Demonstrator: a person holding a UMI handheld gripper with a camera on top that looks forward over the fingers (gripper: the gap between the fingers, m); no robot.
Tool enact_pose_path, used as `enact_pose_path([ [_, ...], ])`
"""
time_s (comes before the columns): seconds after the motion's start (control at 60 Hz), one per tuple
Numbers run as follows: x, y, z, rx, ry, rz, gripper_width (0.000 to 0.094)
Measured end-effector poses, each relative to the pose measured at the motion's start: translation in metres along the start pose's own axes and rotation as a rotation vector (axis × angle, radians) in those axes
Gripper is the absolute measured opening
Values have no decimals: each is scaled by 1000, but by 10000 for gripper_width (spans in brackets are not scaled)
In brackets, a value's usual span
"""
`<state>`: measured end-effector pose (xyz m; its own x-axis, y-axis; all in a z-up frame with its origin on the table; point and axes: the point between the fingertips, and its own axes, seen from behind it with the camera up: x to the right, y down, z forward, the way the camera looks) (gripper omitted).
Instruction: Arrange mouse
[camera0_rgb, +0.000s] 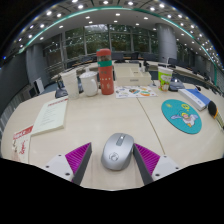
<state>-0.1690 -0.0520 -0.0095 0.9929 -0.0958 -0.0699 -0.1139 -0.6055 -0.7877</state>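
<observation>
A grey wireless mouse (117, 152) lies on the beige table (100, 125), between the fingers of my gripper (112, 160). The gripper is open. The left magenta pad (79, 156) stands clear of the mouse with a strip of table showing between them. On the other side, the right pad (146, 156) sits very close to the mouse's flank. The mouse's rear end is hidden below the fingers. A round teal mouse mat (182, 115) lies beyond the right finger.
A tall red and green canister (105, 72) and a white mug (88, 84) stand at the far side of the table. An open booklet (48, 115) and a leaflet (20, 145) lie left. A blue book (195, 97) lies behind the mat.
</observation>
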Motion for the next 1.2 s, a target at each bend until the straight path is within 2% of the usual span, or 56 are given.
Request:
enact_pose_path([
  [0.05, -1, -4, 8, -4, 7, -16, 828],
  [0.15, -2, -8, 18, -13, 34, -70, 729],
  [0.2, -2, -10, 22, -7, 42, -98, 640],
  [0.25, -5, -11, 24, -3, 29, -97, 499],
  [0.5, -7, -13, 25, -28, 14, -174, 354],
  [0.617, -18, -28, 13, -17, -34, -187, 341],
  [0.8, -20, -138, -43, 173, -141, -139, 341],
  [0.95, 56, -212, -60, 286, -139, -92, 339],
  [1.067, 148, -230, -39, 279, -72, -78, 340],
  [1.2, 232, -190, 12, 170, -21, -66, 338],
])
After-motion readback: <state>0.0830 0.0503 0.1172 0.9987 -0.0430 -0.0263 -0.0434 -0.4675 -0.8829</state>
